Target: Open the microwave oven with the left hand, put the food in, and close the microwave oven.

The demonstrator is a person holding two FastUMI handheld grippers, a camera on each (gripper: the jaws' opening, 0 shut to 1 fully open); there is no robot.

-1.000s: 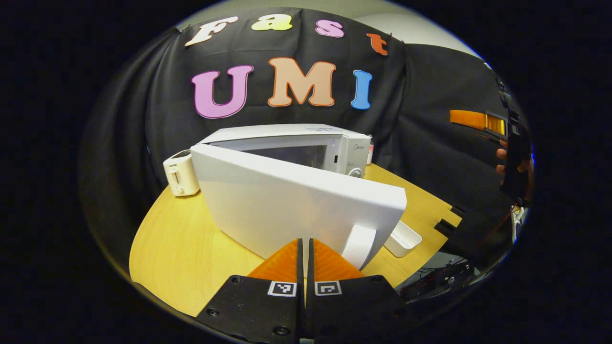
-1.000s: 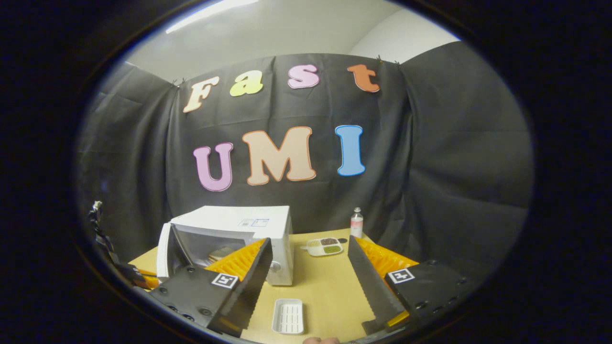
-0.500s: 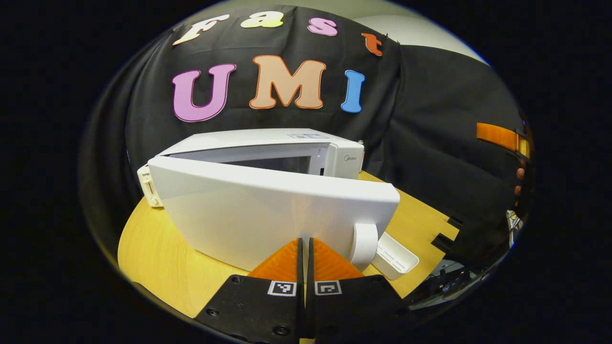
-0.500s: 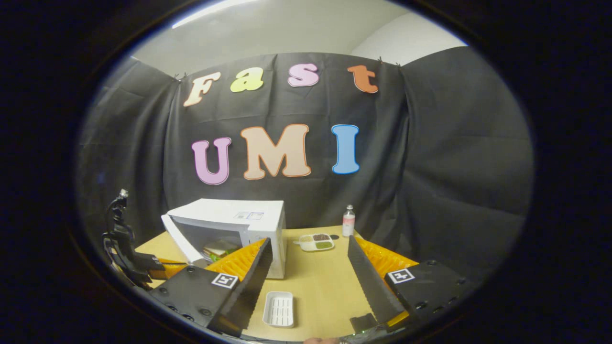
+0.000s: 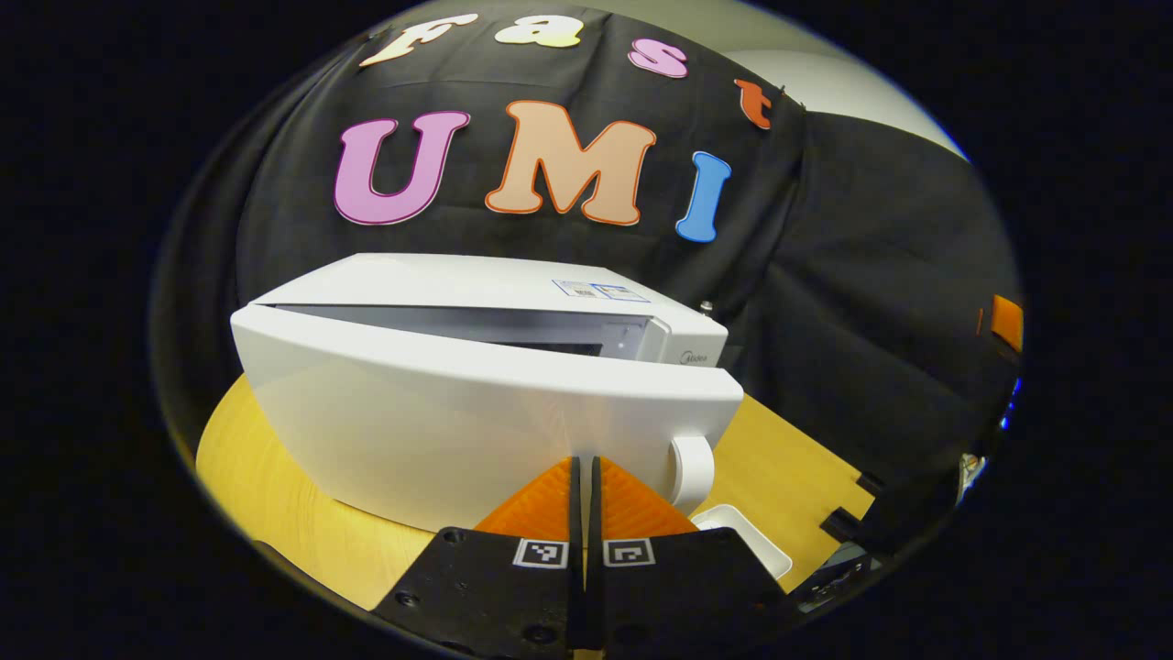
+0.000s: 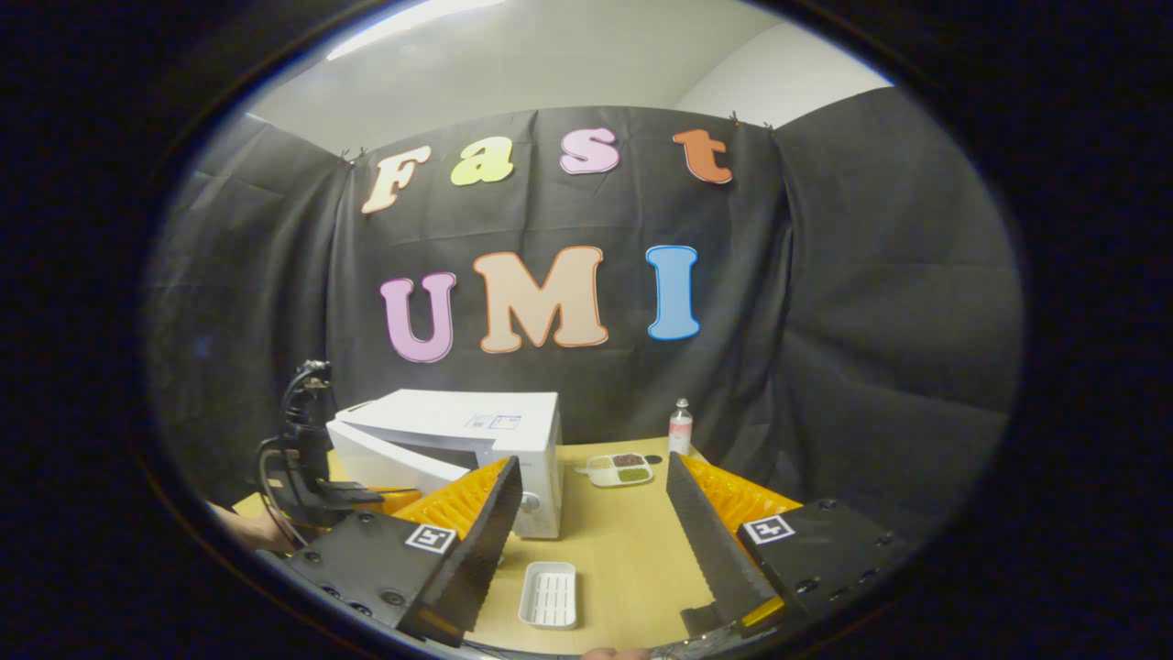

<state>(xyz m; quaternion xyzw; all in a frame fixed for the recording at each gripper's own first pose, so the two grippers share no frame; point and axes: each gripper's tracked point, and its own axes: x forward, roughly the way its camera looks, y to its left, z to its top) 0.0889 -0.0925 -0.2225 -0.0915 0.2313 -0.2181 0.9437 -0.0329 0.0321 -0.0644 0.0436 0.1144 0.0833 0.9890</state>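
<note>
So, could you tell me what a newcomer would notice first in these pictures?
Probably the boxy white microwave oven on the round yellow wooden table, its broad white door nearly closed, close before the shut left gripper. Next, the open right gripper held back over the table, with a small white ribbed tray below it.

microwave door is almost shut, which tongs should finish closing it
Left. The left tongs are closed and right against the microwave door, which is slightly ajar. The right tongs are open, farther back.
</note>
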